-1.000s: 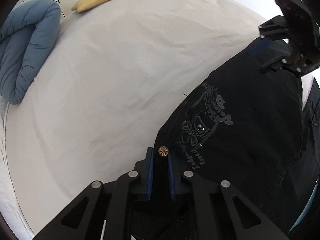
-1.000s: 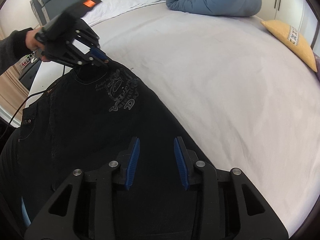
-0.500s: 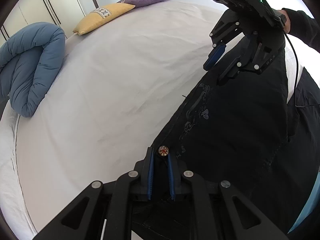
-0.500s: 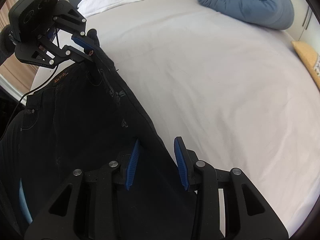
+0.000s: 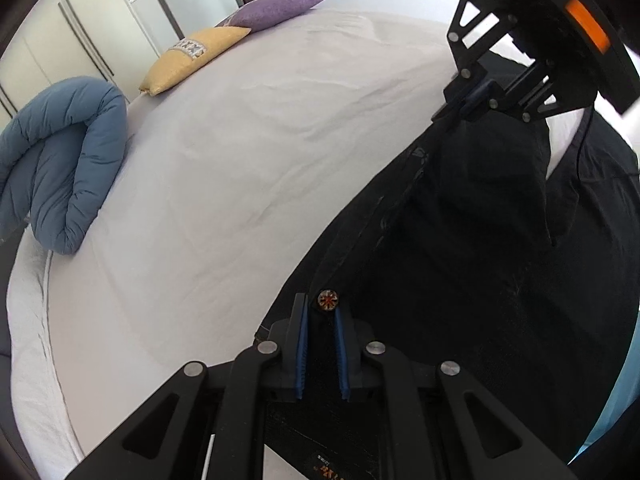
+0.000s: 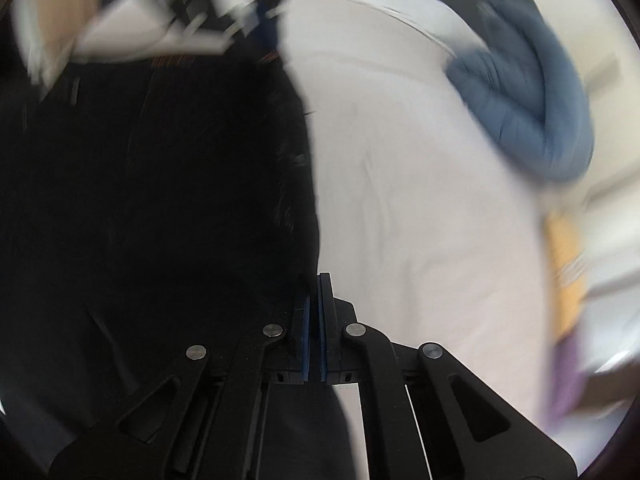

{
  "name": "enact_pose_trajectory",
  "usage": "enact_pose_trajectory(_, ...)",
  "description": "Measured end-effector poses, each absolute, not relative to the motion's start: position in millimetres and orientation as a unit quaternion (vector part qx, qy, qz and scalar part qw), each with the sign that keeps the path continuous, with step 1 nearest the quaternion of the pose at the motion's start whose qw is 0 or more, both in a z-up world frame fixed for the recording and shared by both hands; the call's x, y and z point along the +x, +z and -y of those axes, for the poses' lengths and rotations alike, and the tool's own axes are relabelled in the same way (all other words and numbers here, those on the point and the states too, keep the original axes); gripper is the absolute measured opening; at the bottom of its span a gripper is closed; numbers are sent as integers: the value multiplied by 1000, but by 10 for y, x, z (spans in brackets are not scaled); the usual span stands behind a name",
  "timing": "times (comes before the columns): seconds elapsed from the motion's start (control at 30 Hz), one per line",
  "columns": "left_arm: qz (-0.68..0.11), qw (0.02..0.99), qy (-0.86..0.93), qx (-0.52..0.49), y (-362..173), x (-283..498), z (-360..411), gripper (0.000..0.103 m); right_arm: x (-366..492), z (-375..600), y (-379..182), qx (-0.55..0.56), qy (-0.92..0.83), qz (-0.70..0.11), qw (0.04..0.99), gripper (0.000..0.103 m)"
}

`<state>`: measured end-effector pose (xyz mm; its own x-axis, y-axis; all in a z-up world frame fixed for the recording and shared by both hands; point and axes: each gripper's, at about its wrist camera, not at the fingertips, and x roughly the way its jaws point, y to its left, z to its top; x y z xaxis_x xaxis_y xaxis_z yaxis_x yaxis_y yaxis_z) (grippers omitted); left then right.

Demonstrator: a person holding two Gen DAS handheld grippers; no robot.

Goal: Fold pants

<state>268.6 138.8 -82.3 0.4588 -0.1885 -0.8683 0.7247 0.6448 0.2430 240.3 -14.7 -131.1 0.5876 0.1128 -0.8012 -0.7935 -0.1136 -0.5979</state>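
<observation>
Black pants (image 5: 460, 260) hang between my two grippers above the white bed (image 5: 240, 180). My left gripper (image 5: 319, 308) is shut on the waistband, just below a round metal button (image 5: 328, 300). At the upper right of the left wrist view, my right gripper (image 5: 470, 106) pinches the pants' far top edge, and the cloth drapes down from it. The right wrist view is blurred. There the right gripper (image 6: 314, 280) has its jaws closing tight, blue pads nearly together on the edge of the pants (image 6: 160, 200), which fill the left half.
A rolled blue duvet (image 5: 60, 160) lies at the bed's left side, also seen as the blue duvet (image 6: 532, 120) at the upper right. A yellow pillow (image 5: 192, 56) and a purple pillow (image 5: 276, 10) sit at the far edge. White wardrobe doors (image 5: 80, 40) stand behind.
The right gripper's jaws went from open over the pants to closed on their edge. Both grippers rose with the cloth, and the right one now looms nearer in the left view.
</observation>
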Motion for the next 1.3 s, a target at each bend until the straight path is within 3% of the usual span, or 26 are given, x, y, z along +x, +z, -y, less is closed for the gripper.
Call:
enact_pose_trajectory(0.13,-425,788,-293,335,-852,2373,-1347,12,1644,127,-1614,-780,358,-137,495,1)
enact_pose_trajectory(0.23,-417,775,-305,364,-908,2081,-1275,12,1345,155,-1759,-814,354,-104,448,1)
enact_pose_trajectory(0.87,-413,672,-370,491,-1464,635,-1123,8,-173,285,-2011,-846,423,-78,316,2)
enact_pose_trajectory(1.3,-428,668,-363,488,-1548,421,-1283,4,-430,506,-1843,-824,441,-101,341,2)
